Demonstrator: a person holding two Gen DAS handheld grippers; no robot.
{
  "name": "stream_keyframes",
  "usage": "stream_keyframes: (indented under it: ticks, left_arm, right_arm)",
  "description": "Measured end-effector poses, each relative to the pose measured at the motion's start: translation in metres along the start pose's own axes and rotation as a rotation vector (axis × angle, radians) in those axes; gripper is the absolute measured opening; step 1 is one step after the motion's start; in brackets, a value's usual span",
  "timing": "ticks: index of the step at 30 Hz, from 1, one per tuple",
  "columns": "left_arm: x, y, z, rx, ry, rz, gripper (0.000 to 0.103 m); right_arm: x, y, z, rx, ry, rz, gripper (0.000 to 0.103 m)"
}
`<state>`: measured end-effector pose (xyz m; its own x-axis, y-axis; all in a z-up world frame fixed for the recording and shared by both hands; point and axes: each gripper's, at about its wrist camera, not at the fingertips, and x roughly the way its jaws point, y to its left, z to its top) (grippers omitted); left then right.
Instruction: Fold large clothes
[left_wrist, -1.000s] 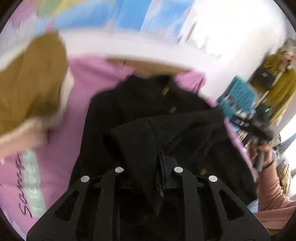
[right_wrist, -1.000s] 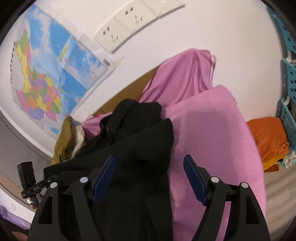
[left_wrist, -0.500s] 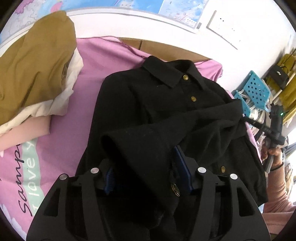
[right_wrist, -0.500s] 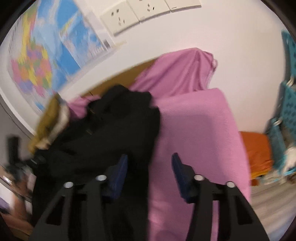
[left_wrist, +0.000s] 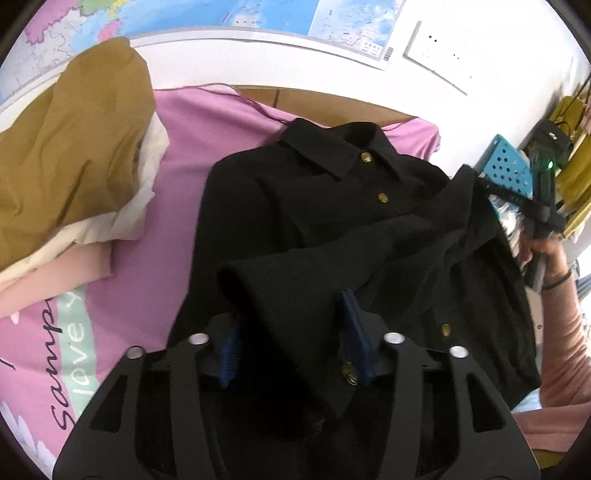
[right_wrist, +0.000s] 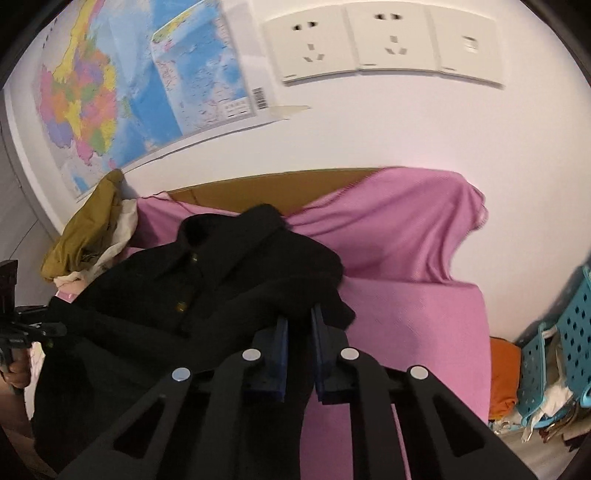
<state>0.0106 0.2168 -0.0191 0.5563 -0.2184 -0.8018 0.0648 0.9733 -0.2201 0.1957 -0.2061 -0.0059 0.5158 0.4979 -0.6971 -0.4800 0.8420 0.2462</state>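
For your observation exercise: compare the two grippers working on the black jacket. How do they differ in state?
The left gripper stands wide open, a black sleeve draped loosely between its fingers; the right gripper is nearly closed, pinching the black jacket at its edge. The left works over the jacket's middle, the right at its side. Both have blue pads.

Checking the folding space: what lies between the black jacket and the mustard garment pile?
In the left wrist view, only bare pink sheet separates the black jacket from the mustard garment pile.
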Motion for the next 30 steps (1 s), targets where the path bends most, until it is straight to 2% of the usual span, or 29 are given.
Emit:
stream_keyframes:
  ticks: [1,3,7,10,12,14,15,17,18,19,20,21,22,24,25,26,27,28,29,30]
  left_arm:
    - [-0.001,0.001,0.001,0.003,-0.008,0.009,0.065]
    - [-0.009,0.004,0.003,0.006,-0.031,0.027,0.068]
    - [-0.036,0.008,0.005,0.022,-0.115,0.085,0.081]
    - [-0.054,0.004,0.001,0.076,-0.165,0.107,0.086]
    - [-0.051,-0.011,-0.003,0.157,-0.154,0.087,0.092]
    - [-0.038,-0.031,-0.009,0.264,-0.117,0.063,0.093]
    - [-0.025,-0.045,-0.015,0.343,-0.082,0.072,0.093]
    - [-0.003,-0.06,-0.021,0.428,-0.026,0.106,0.092]
    - [0.007,-0.063,-0.023,0.452,0.0,0.119,0.091]
    - [0.017,-0.064,-0.025,0.47,0.023,0.157,0.073]
    - [0.024,-0.063,-0.025,0.473,0.044,0.179,0.042]
    - [0.031,-0.058,-0.021,0.444,0.079,0.165,0.03]
    - [0.03,-0.048,-0.016,0.395,0.085,0.141,0.021]
    - [0.018,-0.021,0.001,0.241,0.043,0.073,0.02]
    - [0.01,-0.006,0.008,0.165,0.023,0.038,0.02]
    - [-0.001,0.015,0.016,0.056,0.004,-0.018,0.02]
    - [-0.006,0.028,0.018,-0.001,-0.006,-0.045,0.02]
    - [-0.008,0.035,0.018,-0.025,-0.013,-0.042,0.02]
    - [-0.009,0.042,0.018,-0.04,-0.012,0.002,0.02]
    - [-0.008,0.044,0.017,-0.045,-0.001,0.03,0.02]
  right_arm:
    - [0.0,0.0,0.005,0.007,0.001,0.018,0.011]
    - [-0.001,-0.007,0.011,0.077,0.02,0.072,0.011]
    - [-0.011,-0.028,0.007,0.181,-0.002,0.091,0.011]
    - [-0.009,-0.032,-0.003,0.191,0.026,0.082,0.011]
    - [-0.006,-0.028,-0.006,0.167,0.038,0.071,0.011]
    - [-0.006,-0.028,-0.005,0.18,0.034,0.079,0.011]
    - [-0.006,-0.027,-0.002,0.188,0.025,0.091,0.011]
    - [-0.006,-0.023,0.001,0.185,0.019,0.1,0.014]
    - [-0.005,-0.02,0.002,0.174,0.026,0.095,0.018]
    - [-0.004,-0.017,0.002,0.161,0.036,0.081,0.027]
    - [-0.003,-0.015,0.001,0.149,0.046,0.065,0.034]
    - [-0.003,-0.015,-0.001,0.144,0.054,0.059,0.051]
    - [-0.002,-0.016,-0.005,0.15,0.064,0.066,0.063]
    - [0.001,-0.02,-0.015,0.166,0.092,0.078,0.065]
    - [0.004,-0.023,-0.023,0.182,0.113,0.086,0.074]
    - [0.006,-0.025,-0.029,0.192,0.131,0.095,0.076]
    - [0.01,-0.027,-0.036,0.201,0.153,0.098,0.076]
    - [0.014,-0.028,-0.043,0.205,0.171,0.094,0.075]
    - [0.018,-0.029,-0.048,0.205,0.181,0.079,0.071]
    - [0.02,-0.03,-0.051,0.21,0.188,0.077,0.059]
